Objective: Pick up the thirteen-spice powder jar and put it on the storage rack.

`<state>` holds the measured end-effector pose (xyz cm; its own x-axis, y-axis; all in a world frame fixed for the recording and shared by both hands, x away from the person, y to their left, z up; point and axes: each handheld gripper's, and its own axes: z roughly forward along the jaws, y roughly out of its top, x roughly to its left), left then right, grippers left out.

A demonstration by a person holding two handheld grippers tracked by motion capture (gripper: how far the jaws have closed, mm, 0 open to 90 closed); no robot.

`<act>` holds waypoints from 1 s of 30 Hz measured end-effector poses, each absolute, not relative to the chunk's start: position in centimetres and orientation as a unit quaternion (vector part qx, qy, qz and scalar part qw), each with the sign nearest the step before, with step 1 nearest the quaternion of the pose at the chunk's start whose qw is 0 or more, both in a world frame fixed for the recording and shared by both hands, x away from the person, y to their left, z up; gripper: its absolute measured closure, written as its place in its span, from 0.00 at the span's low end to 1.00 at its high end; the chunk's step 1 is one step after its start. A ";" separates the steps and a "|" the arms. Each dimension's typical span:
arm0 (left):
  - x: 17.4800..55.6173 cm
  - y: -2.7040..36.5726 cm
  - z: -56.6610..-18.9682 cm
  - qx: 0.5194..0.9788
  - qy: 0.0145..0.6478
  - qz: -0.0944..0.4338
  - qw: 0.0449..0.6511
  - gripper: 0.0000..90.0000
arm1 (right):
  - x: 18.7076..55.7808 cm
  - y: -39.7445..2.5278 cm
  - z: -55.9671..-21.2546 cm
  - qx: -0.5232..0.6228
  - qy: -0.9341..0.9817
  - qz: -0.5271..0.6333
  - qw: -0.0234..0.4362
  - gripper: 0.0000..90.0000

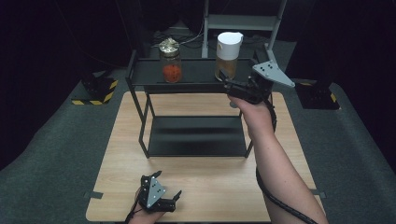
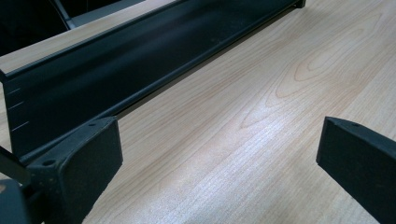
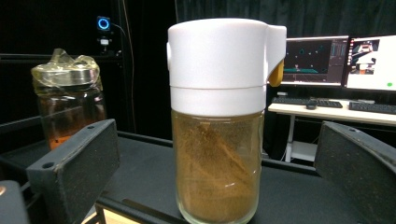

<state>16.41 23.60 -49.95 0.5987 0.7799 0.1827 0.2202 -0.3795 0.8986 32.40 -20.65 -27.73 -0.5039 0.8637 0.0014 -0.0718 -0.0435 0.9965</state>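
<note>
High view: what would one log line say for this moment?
right claw: open, at white-lid jar on shelf | left claw: open, over table

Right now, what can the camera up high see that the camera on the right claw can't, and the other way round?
High view alone: the wooden table, the left claw resting open near its front edge, and the shelf's lower tier. Right claw view alone: lit monitors and a keyboard behind. Both: the white-lidded jar of brown powder, the foil-topped jar, and the top shelf.
</note>
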 end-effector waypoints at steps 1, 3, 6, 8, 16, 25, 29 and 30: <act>16.4 23.6 -49.9 0.771 0.324 0.309 0.453 0.01 | 32.3 -20.7 -27.7 0.337 0.587 0.638 0.367 0.00; 16.4 23.6 -50.0 0.770 0.325 0.309 0.453 0.01 | 32.0 -20.8 -27.8 0.334 0.588 0.639 0.368 0.00; 16.4 23.5 -49.9 0.772 0.323 0.310 0.451 0.01 | 31.6 -21.1 -27.9 0.329 0.589 0.640 0.369 0.00; 16.4 23.4 -49.9 0.772 0.323 0.311 0.451 0.01 | 31.3 -21.2 -28.0 0.327 0.589 0.640 0.369 0.00; 16.4 23.3 -49.9 0.775 0.319 0.312 0.448 0.01 | 30.3 -21.8 -28.4 0.324 0.589 0.643 0.367 0.00; 16.4 23.2 -49.9 0.775 0.319 0.313 0.447 0.01 | 29.0 -22.5 -29.3 0.319 0.590 0.646 0.365 0.00; 16.4 23.2 -49.9 0.776 0.318 0.314 0.446 0.01 | 28.3 -22.8 -29.6 0.313 0.592 0.646 0.366 0.00; 16.4 23.2 -49.9 0.776 0.318 0.314 0.446 0.01 | 28.3 -22.8 -29.6 0.313 0.592 0.646 0.366 0.00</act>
<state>16.38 23.17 -49.87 0.6005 0.7735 0.2027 0.2146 -0.4001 0.8910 28.35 -22.79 -29.63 -0.5358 0.8439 -0.0280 -0.1018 -0.0316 0.9943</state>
